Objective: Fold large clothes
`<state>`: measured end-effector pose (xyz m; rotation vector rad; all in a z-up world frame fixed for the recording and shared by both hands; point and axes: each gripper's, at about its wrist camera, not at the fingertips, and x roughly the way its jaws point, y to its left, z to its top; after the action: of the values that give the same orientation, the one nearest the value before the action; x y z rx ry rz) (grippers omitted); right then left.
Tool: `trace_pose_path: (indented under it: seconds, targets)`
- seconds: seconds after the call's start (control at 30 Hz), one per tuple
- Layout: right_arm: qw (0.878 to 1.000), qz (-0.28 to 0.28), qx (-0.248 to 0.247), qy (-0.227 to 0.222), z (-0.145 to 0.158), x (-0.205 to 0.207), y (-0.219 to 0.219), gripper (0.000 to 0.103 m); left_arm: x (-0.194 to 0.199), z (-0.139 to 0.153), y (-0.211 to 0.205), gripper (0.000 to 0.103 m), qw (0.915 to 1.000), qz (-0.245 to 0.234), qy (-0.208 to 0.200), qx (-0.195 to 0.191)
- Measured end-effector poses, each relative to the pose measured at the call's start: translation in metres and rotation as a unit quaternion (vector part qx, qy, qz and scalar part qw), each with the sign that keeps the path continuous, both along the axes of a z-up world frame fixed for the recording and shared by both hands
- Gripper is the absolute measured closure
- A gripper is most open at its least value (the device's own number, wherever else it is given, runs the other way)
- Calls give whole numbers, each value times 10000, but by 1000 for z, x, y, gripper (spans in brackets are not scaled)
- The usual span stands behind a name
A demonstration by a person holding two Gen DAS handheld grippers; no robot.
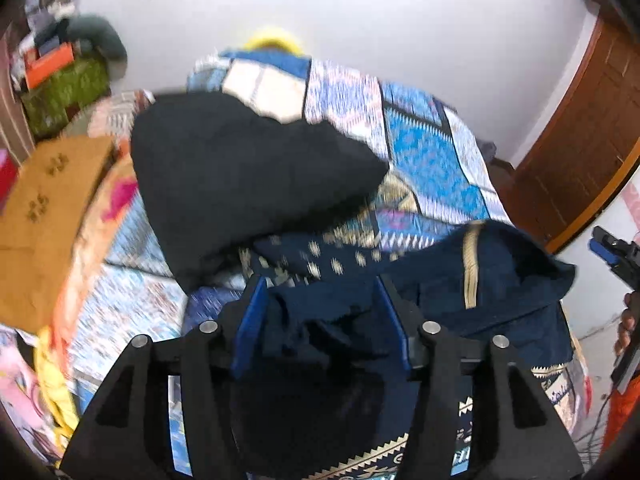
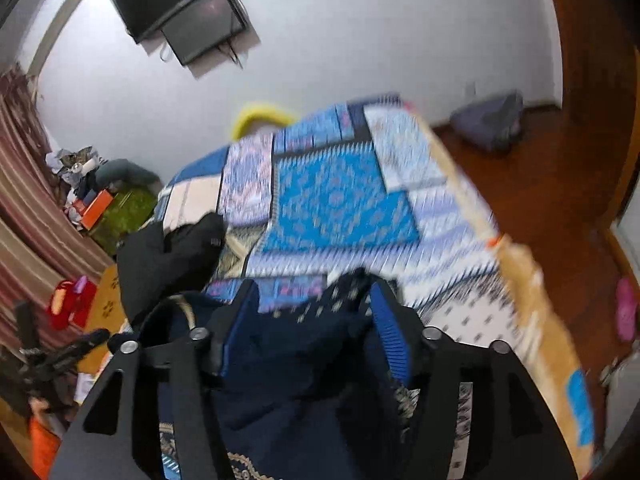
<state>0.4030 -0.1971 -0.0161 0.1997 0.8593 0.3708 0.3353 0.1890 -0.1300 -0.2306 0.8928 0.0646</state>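
A navy garment with gold trim [image 1: 500,280] lies bunched on the near part of a bed with a blue patchwork bedspread [image 1: 424,152]. My left gripper [image 1: 320,284] is open, and the navy cloth lies loose between its blue pads. In the right wrist view the same navy garment [image 2: 304,360] lies between the spread fingers of my open right gripper [image 2: 312,288]. A black garment [image 1: 240,176] lies crumpled further up the bed, left of centre, also seen as a black garment [image 2: 168,256] from the right. The right gripper [image 1: 616,256] shows at the left view's far right edge.
A mustard folded cloth [image 1: 44,208] and pink patterned fabrics lie at the bed's left. A yellow pillow [image 1: 272,40] sits at the far end by the white wall. A wooden door [image 1: 580,120], a wall screen [image 2: 180,12], a cluttered green-covered stand [image 2: 128,212] and a grey bag [image 2: 492,120] surround the bed.
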Motion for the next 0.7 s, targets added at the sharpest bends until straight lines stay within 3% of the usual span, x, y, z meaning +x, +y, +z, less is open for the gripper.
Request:
trace_pose_path:
  seconds: [0.1,0.23,0.37,0.53,0.7]
  targets:
    - [9995,25,-302,-70,6,-6,5,46,-7,15,-2,45,9991,56,-171,377]
    - [9959,490,-761,-13,-5,-15,23,46,-18,13,-5,40,9994,1,-134,306]
    - [9891,973,-1095,160,-29,-27,48,46,-23,-18,-17,40,9992,-223,313,52]
    - [9787,1481,-1316,534,-65,-35,82,46,-22,-62,-45,40,9942,-673,833,35]
    - [9663,1830,-1630,784,-99,-30,115,46,0,-92,-60,40,9918,-766,952,368]
